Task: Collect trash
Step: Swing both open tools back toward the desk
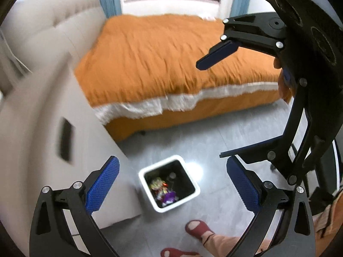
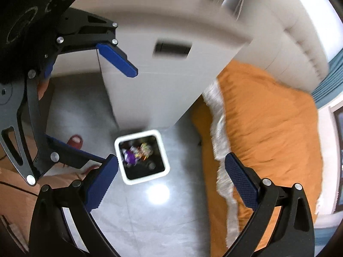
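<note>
Left wrist view: your left gripper (image 1: 171, 184) is spread and empty above the white bin (image 1: 142, 174), wrappers (image 1: 163, 189) inside. Right wrist view: your right gripper (image 2: 171, 178) is likewise spread, empty. The drop looks finished; next, find more litter.

Wrappers (image 1: 164, 190) in bin (image 1: 150, 170) beside cabinet (image 1: 42, 132)

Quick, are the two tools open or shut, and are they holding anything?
Left tool: open, holding nothing.
Right tool: open, holding nothing.
</note>
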